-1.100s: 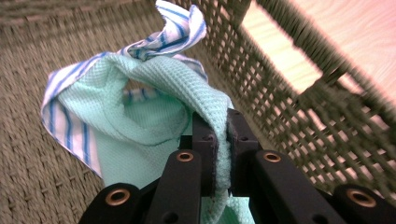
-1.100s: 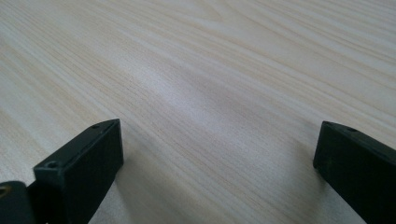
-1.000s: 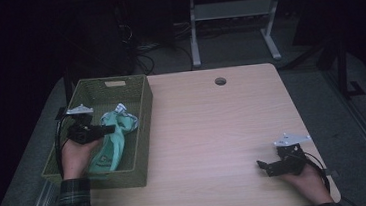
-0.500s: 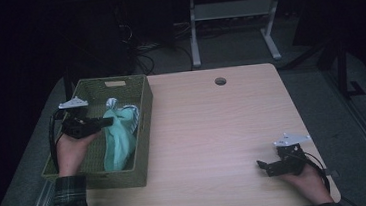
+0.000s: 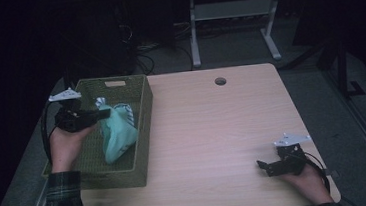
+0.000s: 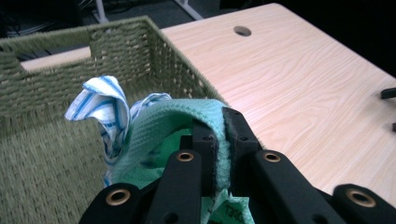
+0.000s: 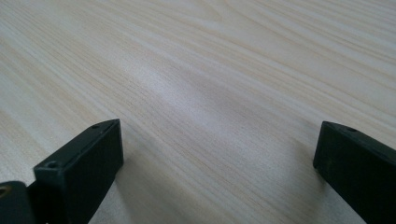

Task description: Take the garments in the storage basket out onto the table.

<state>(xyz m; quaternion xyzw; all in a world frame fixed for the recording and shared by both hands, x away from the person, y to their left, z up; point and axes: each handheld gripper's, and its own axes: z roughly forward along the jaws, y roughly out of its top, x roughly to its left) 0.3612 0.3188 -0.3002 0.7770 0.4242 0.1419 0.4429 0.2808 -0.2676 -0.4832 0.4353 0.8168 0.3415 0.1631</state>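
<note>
A mint-green cloth [image 5: 118,133] hangs over the woven olive basket [image 5: 143,131] at the table's left side. My left gripper [image 5: 104,113] is shut on the cloth's upper edge and holds it above the basket floor. In the left gripper view the green cloth [image 6: 187,123] is pinched between the black jaws of the left gripper [image 6: 219,135], and a blue-and-white striped cloth [image 6: 105,105] sits just behind it. My right gripper [image 5: 263,168] rests on the table near the front right corner, jaws wide apart over bare wood, as the right gripper [image 7: 215,140] view shows.
The basket [image 6: 56,70] has a handle cut-out in its far wall. A round cable hole [image 5: 220,81] lies near the table's far edge. The light wood tabletop [image 5: 213,130] spreads between the basket and the right hand. A metal stand [image 5: 229,23] is on the floor beyond the table.
My left gripper has risen with the green cloth, drawing it up out of the basket so it hangs longer. The right gripper has stayed in place.
</note>
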